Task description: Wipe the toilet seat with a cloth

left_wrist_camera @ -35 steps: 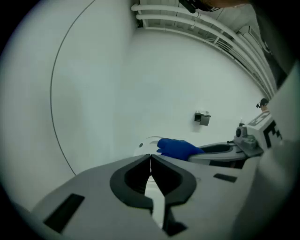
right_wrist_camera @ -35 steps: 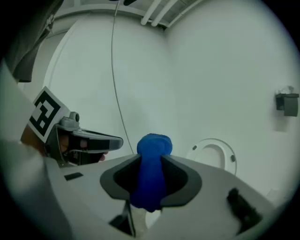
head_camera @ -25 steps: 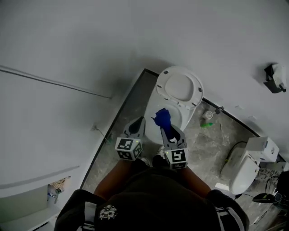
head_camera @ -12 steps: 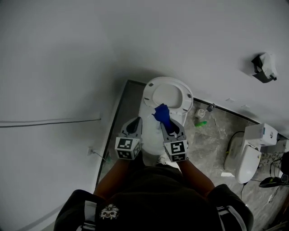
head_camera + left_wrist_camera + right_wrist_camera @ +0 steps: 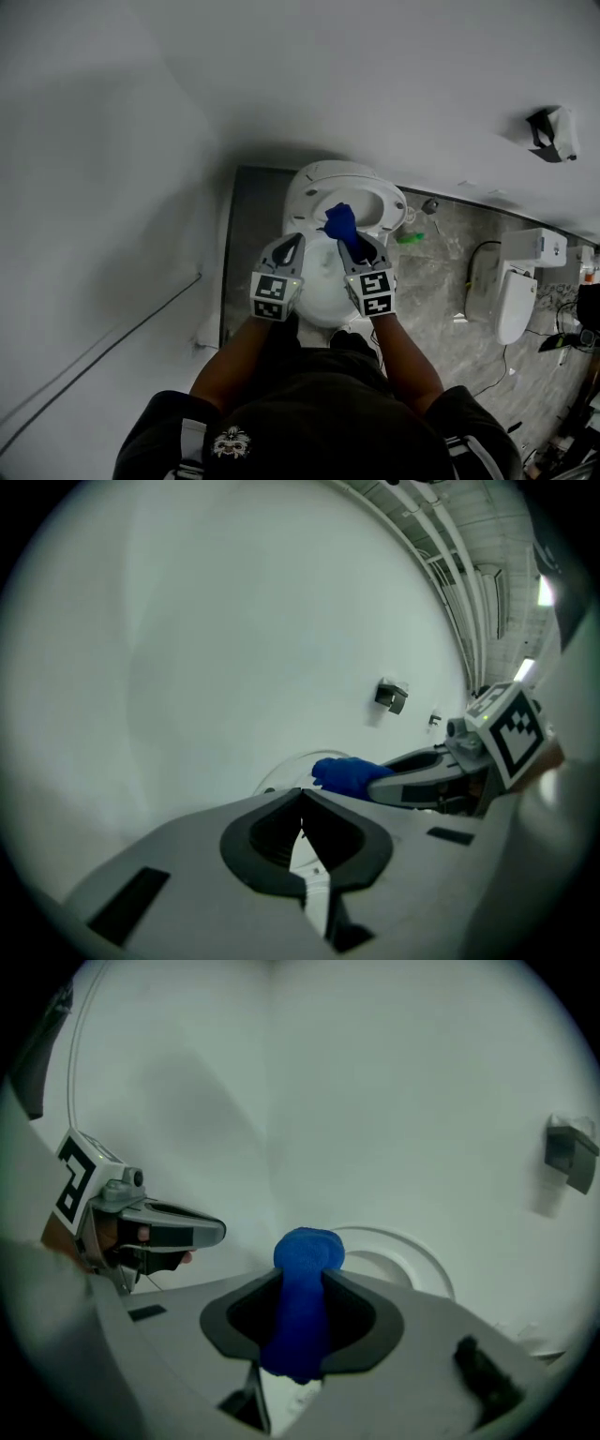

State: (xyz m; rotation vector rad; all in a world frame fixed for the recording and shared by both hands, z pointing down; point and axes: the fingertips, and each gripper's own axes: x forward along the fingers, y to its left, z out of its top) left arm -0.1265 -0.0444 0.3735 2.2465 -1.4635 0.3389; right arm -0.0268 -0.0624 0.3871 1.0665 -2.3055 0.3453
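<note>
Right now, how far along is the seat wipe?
Done: the blue cloth is clamped in the right hand-held gripper. In hand: it hangs over the toilet seat; whether it touches cannot be told. The left hand-held gripper is shut and empty. Left: the wiping itself, as far as these views show.

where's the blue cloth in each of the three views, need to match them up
Head view: blue cloth at centre, over the toilet, at the tip of the right gripper.
Left gripper view: right of centre, sticking out of the other gripper's jaws.
Right gripper view: low centre, clamped between its own jaws.
Shared landmark: the dark wall fixture, right of the cloth in all three.
</note>
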